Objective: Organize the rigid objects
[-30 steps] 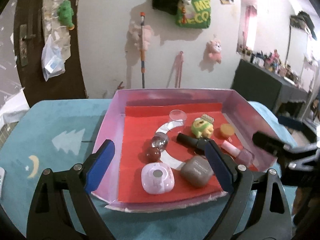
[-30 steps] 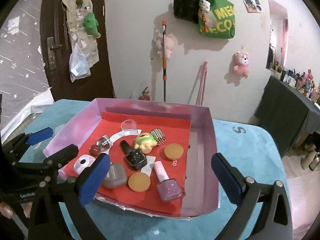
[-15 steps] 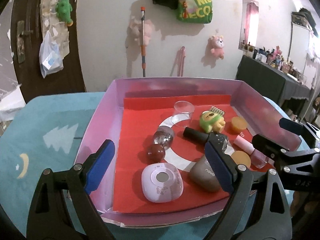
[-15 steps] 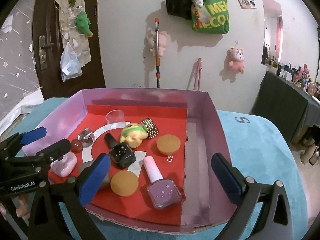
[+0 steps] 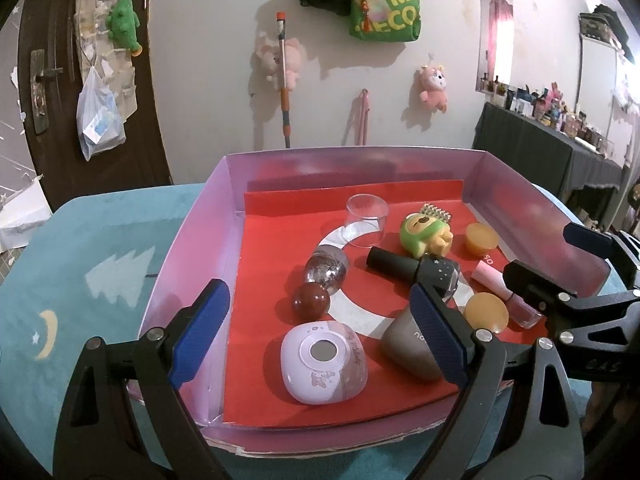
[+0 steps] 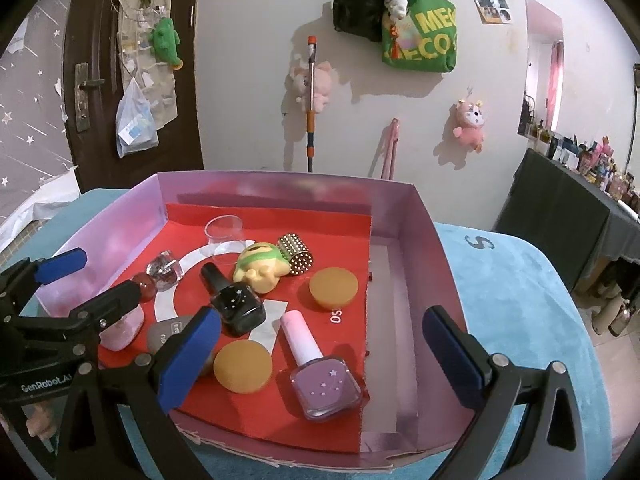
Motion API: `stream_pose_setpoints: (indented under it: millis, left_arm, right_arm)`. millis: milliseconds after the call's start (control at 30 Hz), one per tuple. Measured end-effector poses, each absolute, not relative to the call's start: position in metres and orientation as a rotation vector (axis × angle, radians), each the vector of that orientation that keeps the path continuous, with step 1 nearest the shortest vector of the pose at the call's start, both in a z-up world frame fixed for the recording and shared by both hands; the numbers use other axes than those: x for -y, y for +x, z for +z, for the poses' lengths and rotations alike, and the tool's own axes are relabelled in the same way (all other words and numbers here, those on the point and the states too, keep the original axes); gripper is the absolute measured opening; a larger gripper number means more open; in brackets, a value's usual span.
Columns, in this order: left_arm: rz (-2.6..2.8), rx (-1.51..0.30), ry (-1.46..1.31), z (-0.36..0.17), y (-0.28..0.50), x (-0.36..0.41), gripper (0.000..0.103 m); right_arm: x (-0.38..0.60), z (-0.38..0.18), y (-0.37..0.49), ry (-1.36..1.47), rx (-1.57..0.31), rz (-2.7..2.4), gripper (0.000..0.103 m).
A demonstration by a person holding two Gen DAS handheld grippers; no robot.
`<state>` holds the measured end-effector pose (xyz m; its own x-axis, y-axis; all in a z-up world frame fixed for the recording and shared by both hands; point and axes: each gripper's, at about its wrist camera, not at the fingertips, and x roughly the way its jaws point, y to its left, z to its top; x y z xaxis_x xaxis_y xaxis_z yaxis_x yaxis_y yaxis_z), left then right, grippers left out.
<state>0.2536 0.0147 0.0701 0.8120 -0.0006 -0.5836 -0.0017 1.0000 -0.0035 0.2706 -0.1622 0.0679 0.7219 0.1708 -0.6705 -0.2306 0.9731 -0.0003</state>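
Both grippers have come down closer over the near edge of the pink box (image 5: 224,216) since a second ago; the trinkets fill more of each view, and nothing in the box has shifted. Left gripper (image 5: 320,328) has its jaws wide apart and empty, hanging above the white round case (image 5: 324,362), with the grey pebble-shaped case (image 5: 408,350) just beside the right finger. Right gripper (image 6: 320,356) likewise spread wide, nothing between the pads; under it lie the purple nail polish bottle (image 6: 320,376) and an orange disc (image 6: 243,366), close together. Black nail polish bottle (image 6: 232,300) lies on its side mid-box, touching the green toy (image 6: 260,266). Clear cup (image 5: 366,220) sits toward the back, and a second orange disc (image 6: 333,286) lies apart (a bare strip of box floor on the right side is unused). Judgement: sorting not yet begun, the descent reads as lining up first picks.
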Motion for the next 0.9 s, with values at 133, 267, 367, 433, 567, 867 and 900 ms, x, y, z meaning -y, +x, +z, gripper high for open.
stream_pose_setpoints:
  millis: [133, 267, 367, 433, 567, 867, 900]
  left_arm:
    - [0.003, -0.623, -0.004, 0.0687, 0.254, -0.0126, 0.092]
    - [0.009, -0.626, -0.001, 0.0683, 0.254, -0.0127, 0.092]
    - [0.009, -0.627, -0.001, 0.0685, 0.2543, -0.0127, 0.092]
    - [0.011, -0.629, 0.001, 0.0683, 0.2543, -0.0127, 0.093]
    - [0.006, -0.624, -0.001, 0.069, 0.254, -0.0125, 0.093]
    - [0.0, -0.618, -0.003, 0.0688, 0.2522, -0.0137, 0.093]
    - [-0.001, -0.618, -0.004, 0.069, 0.2518, -0.0137, 0.093]
  right_arm:
    - [0.1614, 0.0664, 0.2704, -0.103, -0.729, 0.213, 0.103]
    - [0.1611, 0.066, 0.2708, -0.104, -0.728, 0.21, 0.103]
    - [0.1613, 0.0661, 0.2708, -0.103, -0.728, 0.211, 0.103]
    - [0.1615, 0.0661, 0.2708, -0.1, -0.727, 0.213, 0.103]
    - [0.1618, 0.0667, 0.2708, -0.096, -0.726, 0.214, 0.103]
    - [0.1618, 0.0714, 0.2674, -0.078, -0.717, 0.213, 0.103]
    - [0.1614, 0.0711, 0.2671, -0.079, -0.716, 0.212, 0.103]
